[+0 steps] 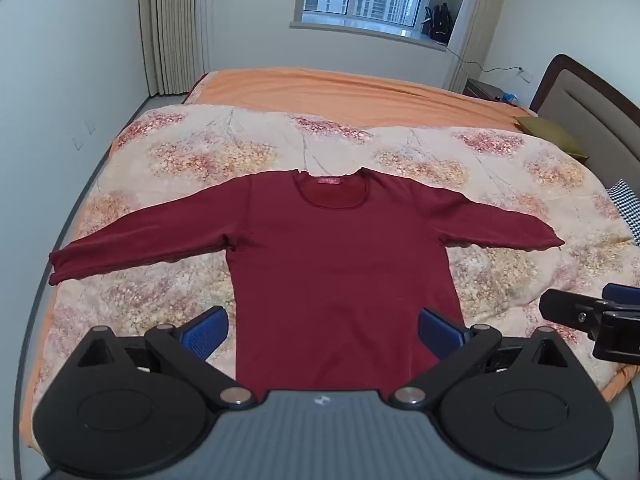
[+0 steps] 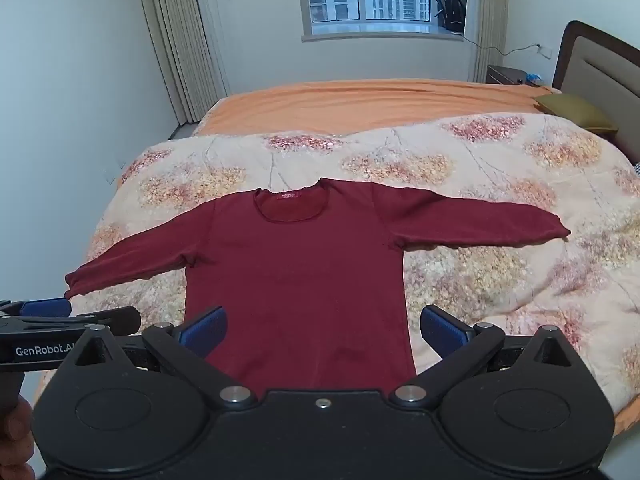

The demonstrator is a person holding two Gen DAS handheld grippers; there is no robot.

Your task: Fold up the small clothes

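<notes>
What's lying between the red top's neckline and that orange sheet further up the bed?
Only the floral quilt: a bare stretch separates the dark red long-sleeved top from the orange sheet, in both wrist views.

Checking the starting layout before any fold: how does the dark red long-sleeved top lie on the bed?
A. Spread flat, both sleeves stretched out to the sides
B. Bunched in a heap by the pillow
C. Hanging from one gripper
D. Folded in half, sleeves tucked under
A: the red top lies flat on the floral quilt, one sleeve out to each side, neckline away from the cameras.
</notes>
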